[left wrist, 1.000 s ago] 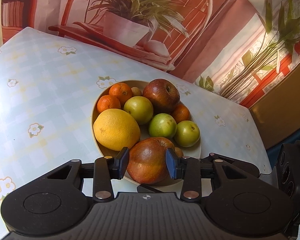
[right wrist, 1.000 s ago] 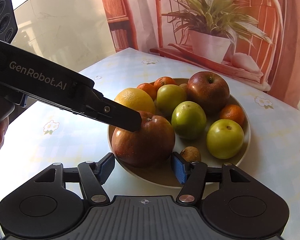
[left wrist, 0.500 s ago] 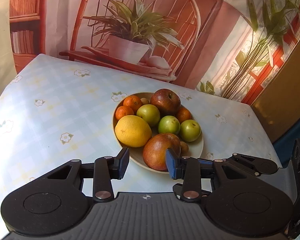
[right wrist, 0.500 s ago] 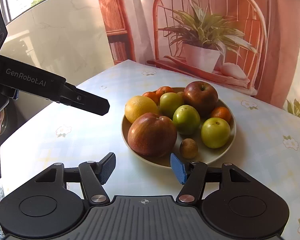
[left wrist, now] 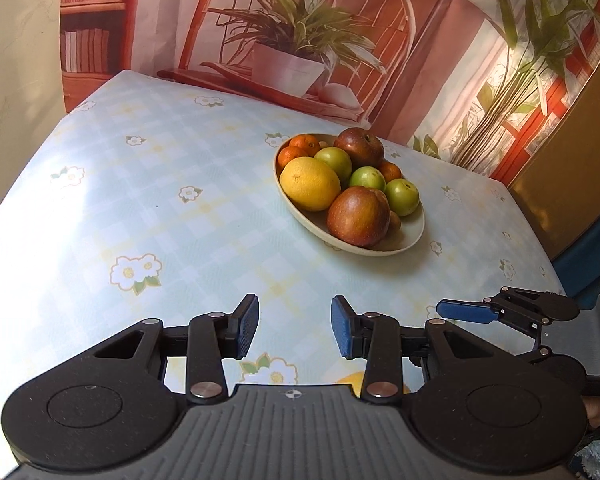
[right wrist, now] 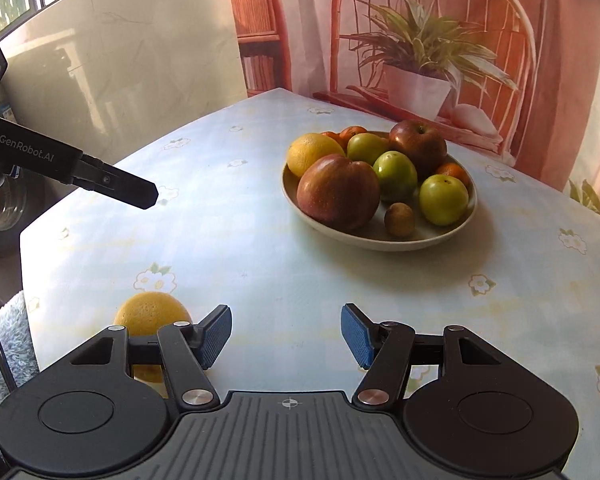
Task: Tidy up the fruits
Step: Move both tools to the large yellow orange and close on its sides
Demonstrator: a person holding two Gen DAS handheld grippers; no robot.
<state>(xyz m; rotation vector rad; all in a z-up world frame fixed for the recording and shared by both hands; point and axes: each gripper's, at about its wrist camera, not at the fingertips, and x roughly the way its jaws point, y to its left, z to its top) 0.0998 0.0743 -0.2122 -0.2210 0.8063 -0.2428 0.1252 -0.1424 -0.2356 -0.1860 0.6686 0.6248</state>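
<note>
A cream bowl (left wrist: 414, 236) (right wrist: 452, 232) on the flowered table holds two red apples, a yellow citrus (left wrist: 310, 184), several green fruits, small oranges and a brown kiwi (right wrist: 399, 220). The near red apple (left wrist: 358, 216) (right wrist: 338, 192) lies at the bowl's front. A loose yellow-orange fruit (right wrist: 152, 314) lies on the table near the front edge, partly hidden behind my right gripper's left finger; a sliver of it shows in the left wrist view (left wrist: 350, 380). My left gripper (left wrist: 295, 330) is open and empty, well short of the bowl. My right gripper (right wrist: 286, 334) is open and empty.
A printed backdrop with a potted plant (left wrist: 288, 64) stands behind the table. A blue towel (right wrist: 4, 344) hangs at the table's near left edge. The left gripper's finger (right wrist: 116, 186) reaches in from the left in the right wrist view.
Both grippers have pulled back from the bowl toward the table's front edge. The left gripper let go of the near red apple, which stays in the bowl.
</note>
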